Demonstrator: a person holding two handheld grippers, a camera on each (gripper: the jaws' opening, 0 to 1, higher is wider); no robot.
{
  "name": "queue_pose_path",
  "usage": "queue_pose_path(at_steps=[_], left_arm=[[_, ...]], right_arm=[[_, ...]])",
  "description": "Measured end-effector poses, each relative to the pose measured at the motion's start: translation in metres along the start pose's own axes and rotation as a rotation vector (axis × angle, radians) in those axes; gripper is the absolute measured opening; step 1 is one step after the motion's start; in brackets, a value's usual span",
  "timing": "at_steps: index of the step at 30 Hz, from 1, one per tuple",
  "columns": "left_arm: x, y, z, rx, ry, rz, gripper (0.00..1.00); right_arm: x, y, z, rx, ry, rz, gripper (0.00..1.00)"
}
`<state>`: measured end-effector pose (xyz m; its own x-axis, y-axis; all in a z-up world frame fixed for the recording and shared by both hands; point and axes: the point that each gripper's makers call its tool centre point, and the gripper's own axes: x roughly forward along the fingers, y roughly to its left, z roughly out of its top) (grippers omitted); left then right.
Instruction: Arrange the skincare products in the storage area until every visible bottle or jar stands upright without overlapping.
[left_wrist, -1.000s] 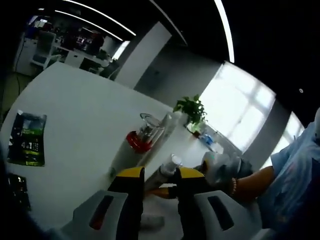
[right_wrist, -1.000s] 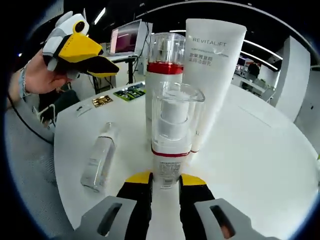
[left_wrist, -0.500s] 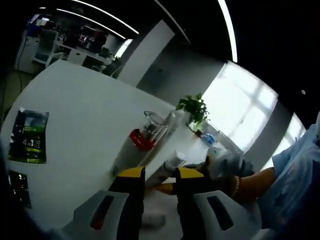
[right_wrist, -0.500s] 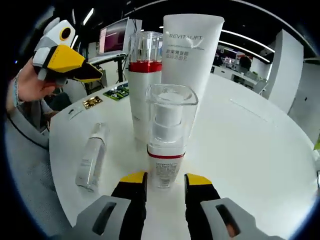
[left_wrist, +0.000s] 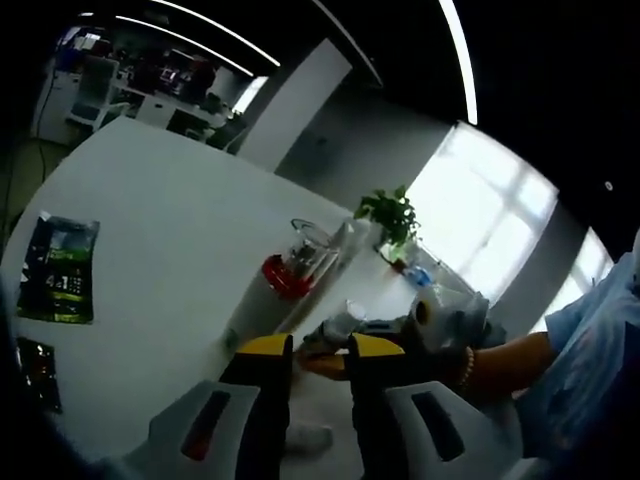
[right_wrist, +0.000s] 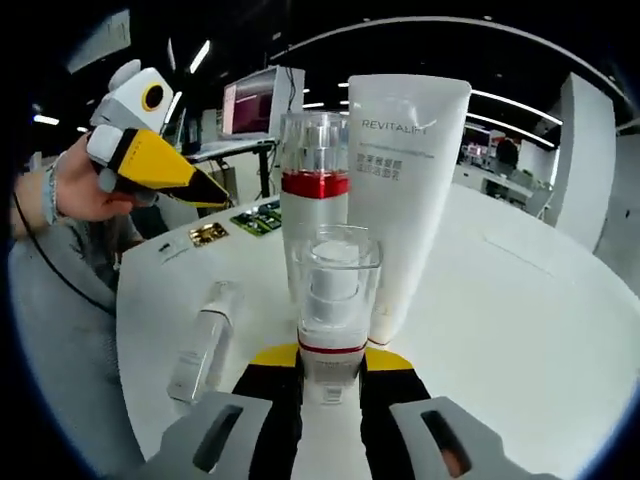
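While my right gripper (right_wrist: 330, 362) fingers clamp the upright pump bottle (right_wrist: 330, 300) on the table (right_wrist: 520, 310), my left gripper (left_wrist: 306, 347) fingers sit narrow, holding nothing

Round white table (left_wrist: 160, 220). Large bright window (left_wrist: 480, 225), overexposed; potted green plant (left_wrist: 388, 216) before it. Grey wall and white pillar (left_wrist: 295, 110). Long ceiling light strips (left_wrist: 455, 50). Desks with a lit monitor (right_wrist: 247, 100) behind, possibly an office.
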<state>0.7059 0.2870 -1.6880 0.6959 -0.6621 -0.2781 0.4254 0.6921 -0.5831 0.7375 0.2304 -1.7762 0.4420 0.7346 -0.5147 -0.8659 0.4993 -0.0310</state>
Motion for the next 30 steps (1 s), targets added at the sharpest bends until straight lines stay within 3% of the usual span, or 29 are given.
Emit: queue_pose_path(at_steps=[1, 2, 3, 5, 8, 14, 20, 30], left_arm=[[0.0, 0.0, 0.0, 0.0, 0.0, -0.001, 0.18], [0.0, -0.001, 0.0, 0.0, 0.001, -0.001, 0.18], [0.001, -0.001, -0.001, 0.001, 0.006, -0.002, 0.18], [0.002, 0.0, -0.003, 0.001, 0.014, 0.0, 0.18], [0.002, 0.001, -0.004, 0.004, 0.021, 0.003, 0.18], [0.002, 0.002, -0.006, 0.001, 0.028, 0.011, 0.17], [0.003, 0.004, -0.008, 0.0, 0.038, 0.017, 0.17], [0.004, 0.004, -0.01, 0.0, 0.047, 0.017, 0.17]], right_arm=[[0.002, 0.007, 0.002, -0.032, -0.012, 0.048, 0.16], [0.002, 0.007, 0.002, -0.035, -0.014, 0.046, 0.16], [0.003, 0.004, 0.0, -0.025, -0.007, 0.021, 0.16], [0.003, -0.003, -0.013, -0.013, 0.068, -0.022, 0.18], [0.001, -0.009, -0.023, -0.023, 0.091, -0.035, 0.25], [-0.01, -0.023, -0.027, 0.015, 0.1, -0.065, 0.16], [-0.01, -0.021, -0.028, -0.005, 0.105, -0.063, 0.09], [-0.004, -0.018, -0.022, -0.03, 0.09, -0.056, 0.1]])
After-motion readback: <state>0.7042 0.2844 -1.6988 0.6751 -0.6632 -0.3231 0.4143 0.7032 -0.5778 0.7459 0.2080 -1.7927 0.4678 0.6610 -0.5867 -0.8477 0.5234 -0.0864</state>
